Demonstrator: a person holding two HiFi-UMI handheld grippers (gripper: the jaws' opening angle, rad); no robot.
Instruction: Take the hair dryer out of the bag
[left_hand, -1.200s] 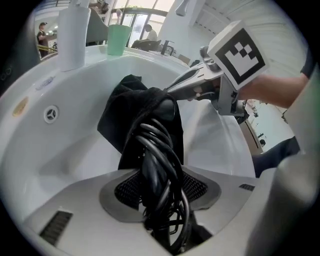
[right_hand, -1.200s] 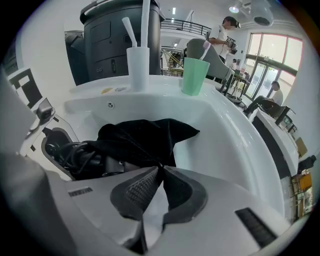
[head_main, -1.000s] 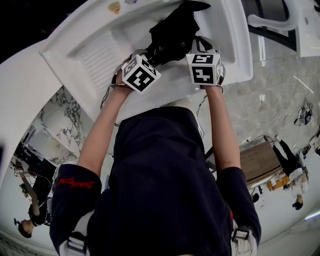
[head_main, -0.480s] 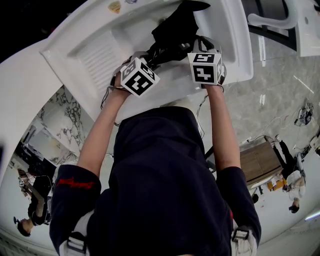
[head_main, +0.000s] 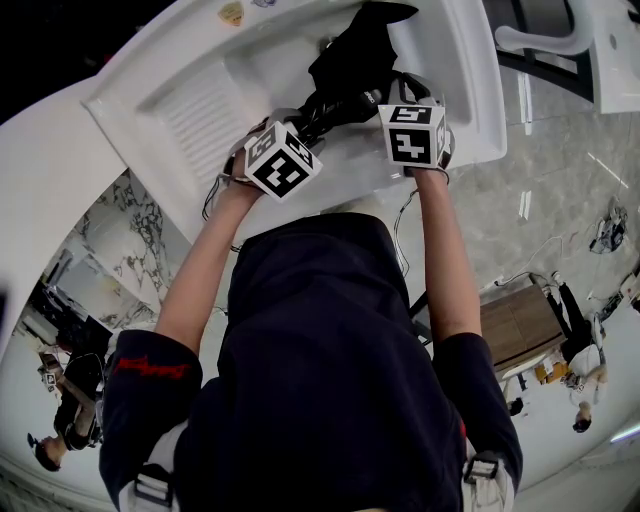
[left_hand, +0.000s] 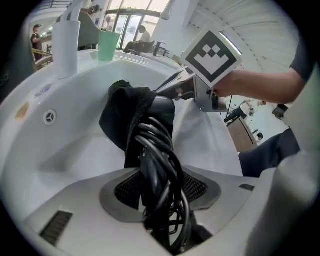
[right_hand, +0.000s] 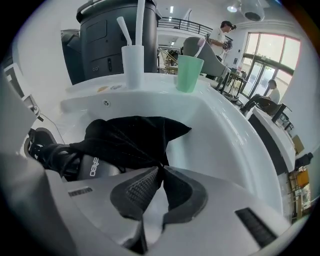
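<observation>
A white sink (head_main: 180, 60) with a ribbed washboard slope (head_main: 200, 120) is set over a marble-patterned floor (head_main: 560, 190). On its back ledge a green cup (right_hand: 189, 73) stands near a white cup (right_hand: 133, 66) that holds a toothbrush (right_hand: 123, 25). A dark grey machine (right_hand: 107, 45) rises behind them, and people (right_hand: 220, 35) stand farther off.

- A black hair dryer (right_hand: 92, 167) (white lettering on its barrel), black cord (left_hand: 160, 160) coiled round its handle, sits half out of the bag in the white sink basin (right_hand: 225, 135), handle clamped in the left gripper (left_hand: 160, 187).
- A black cloth bag (right_hand: 132, 135) covers its far end, 1 edge pinched by the right gripper (right_hand: 159, 175).
</observation>
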